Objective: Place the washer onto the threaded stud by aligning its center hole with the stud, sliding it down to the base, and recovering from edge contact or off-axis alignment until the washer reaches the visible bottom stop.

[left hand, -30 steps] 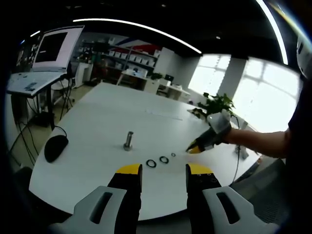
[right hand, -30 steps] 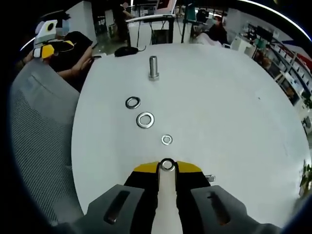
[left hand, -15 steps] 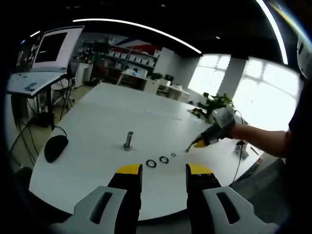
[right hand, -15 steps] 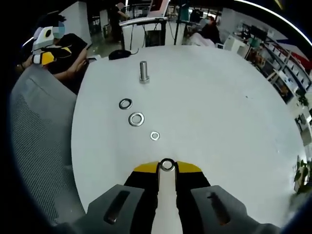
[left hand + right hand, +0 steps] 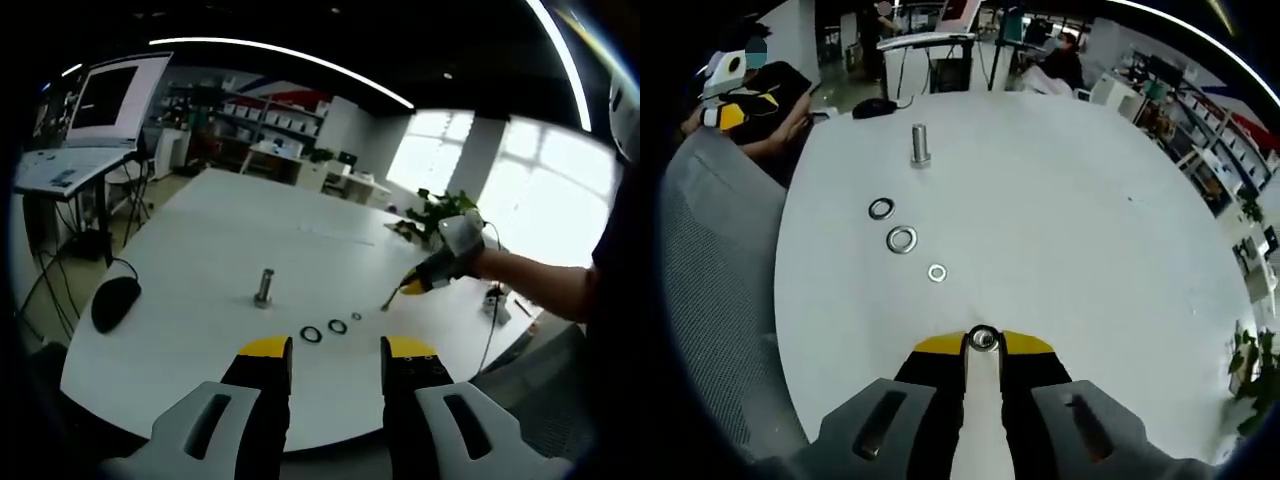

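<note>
The table [image 5: 1060,230] is plain white. The stud [image 5: 919,145] and washers [image 5: 902,239] are silver-grey. The mouse [image 5: 115,303] is black. Both grippers [image 5: 983,341] have yellow-tipped black jaws.

No text, label, brand, number or sign can be read in either view. The large flat monitor on a stand [image 5: 108,100], seen in the left gripper view, shows a dark screen with a pale border, and any writing on it is perhaps there but too small and blurred to make out. The white boxes on the grey storage shelves [image 5: 270,118] behind the table carry no legible marks either.
</note>
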`<state>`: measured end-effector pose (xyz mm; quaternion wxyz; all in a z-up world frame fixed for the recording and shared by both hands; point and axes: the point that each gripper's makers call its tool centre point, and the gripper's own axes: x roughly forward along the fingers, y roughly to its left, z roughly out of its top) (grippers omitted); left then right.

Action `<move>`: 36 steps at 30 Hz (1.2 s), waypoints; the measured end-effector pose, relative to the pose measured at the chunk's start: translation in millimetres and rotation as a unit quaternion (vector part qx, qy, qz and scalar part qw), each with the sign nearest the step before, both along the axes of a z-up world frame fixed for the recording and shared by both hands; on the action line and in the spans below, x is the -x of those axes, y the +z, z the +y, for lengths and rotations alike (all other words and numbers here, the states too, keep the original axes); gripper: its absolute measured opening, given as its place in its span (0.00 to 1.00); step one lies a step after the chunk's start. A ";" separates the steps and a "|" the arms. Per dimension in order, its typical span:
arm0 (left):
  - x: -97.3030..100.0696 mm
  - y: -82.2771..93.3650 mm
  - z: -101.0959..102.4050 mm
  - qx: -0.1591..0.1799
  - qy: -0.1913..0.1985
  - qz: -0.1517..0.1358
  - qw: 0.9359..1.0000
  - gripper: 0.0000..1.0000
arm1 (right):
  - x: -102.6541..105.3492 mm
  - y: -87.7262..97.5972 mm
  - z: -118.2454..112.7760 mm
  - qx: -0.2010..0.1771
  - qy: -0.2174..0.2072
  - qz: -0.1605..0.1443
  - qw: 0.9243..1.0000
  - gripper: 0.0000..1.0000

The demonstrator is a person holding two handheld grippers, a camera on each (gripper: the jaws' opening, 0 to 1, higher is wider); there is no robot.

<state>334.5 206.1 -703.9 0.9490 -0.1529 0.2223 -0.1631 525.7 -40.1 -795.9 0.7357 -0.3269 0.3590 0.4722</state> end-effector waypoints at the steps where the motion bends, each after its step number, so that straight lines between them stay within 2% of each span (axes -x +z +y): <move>1: 0.0 0.0 0.1 0.000 0.000 0.000 1.000 0.33 | -1.6 -0.2 -0.4 0.000 -0.001 -0.001 1.000 0.13; 16: -0.2 -0.2 0.6 0.001 0.003 0.001 1.000 0.33 | -11.0 -3.7 -1.2 0.013 -0.008 -0.011 1.000 0.13; 27: 0.1 -0.5 0.4 0.001 0.002 0.002 1.000 0.33 | -11.0 -12.3 -2.7 0.023 -0.009 0.002 1.000 0.13; 36: 0.2 -0.8 -0.2 0.001 0.001 0.003 1.000 0.33 | -15.6 -11.1 -0.1 0.017 -0.013 0.001 1.000 0.13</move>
